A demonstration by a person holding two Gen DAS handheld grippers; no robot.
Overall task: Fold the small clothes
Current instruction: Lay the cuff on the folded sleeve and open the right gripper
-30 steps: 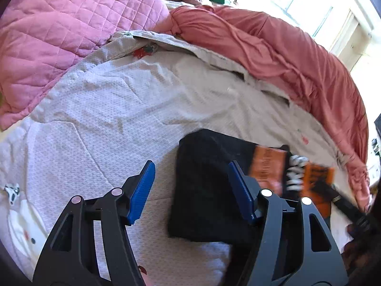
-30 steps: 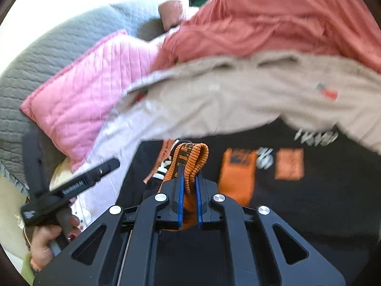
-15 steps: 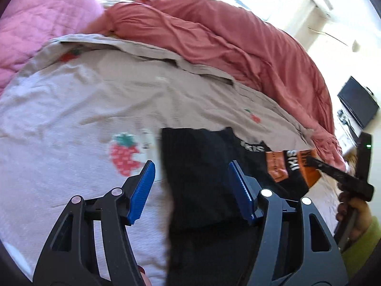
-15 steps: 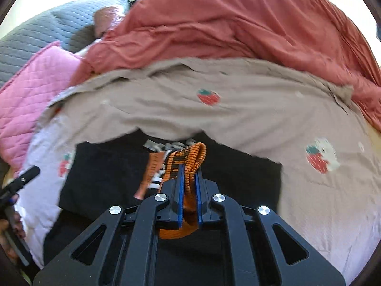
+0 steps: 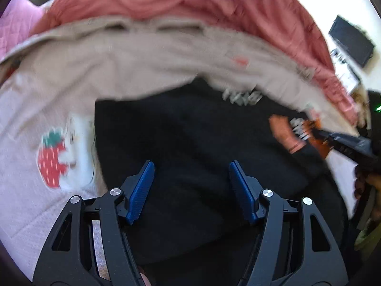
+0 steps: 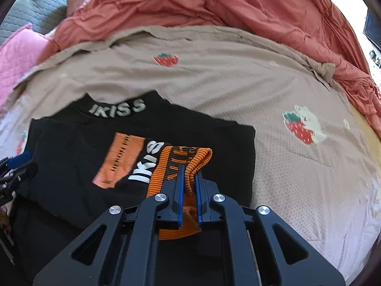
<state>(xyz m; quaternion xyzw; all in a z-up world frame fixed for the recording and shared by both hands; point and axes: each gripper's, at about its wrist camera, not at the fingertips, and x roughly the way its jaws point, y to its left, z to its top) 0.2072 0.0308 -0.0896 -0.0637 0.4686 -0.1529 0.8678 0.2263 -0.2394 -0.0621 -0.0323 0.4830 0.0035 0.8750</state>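
Observation:
A black top (image 6: 71, 143) with orange patches and white "IKISS" lettering lies on the bed. My right gripper (image 6: 189, 170) is shut on its orange ribbed cuff (image 6: 188, 155), holding the sleeve over the printed front. My left gripper (image 5: 191, 166) hovers over the plain black cloth (image 5: 190, 131) at the top's left part. Its jaws are opening, and only the cloth below shows between them. In the left wrist view, which is blurred, the right gripper (image 5: 343, 143) comes in from the right with the orange cuff (image 5: 283, 128). The left gripper's tip (image 6: 16, 164) shows at the right wrist view's left edge.
The top rests on a beige blanket (image 6: 238, 83) with strawberry prints. A rumpled red duvet (image 6: 238, 4) is heaped along the far side. A pink quilted pillow (image 6: 14, 54) and a grey quilted cushion (image 6: 40, 7) lie far left. A black screen (image 5: 350, 40) stands off the bed.
My left gripper swung from beside the black top to over it. My right gripper carried the orange cuff down and across onto the printed front.

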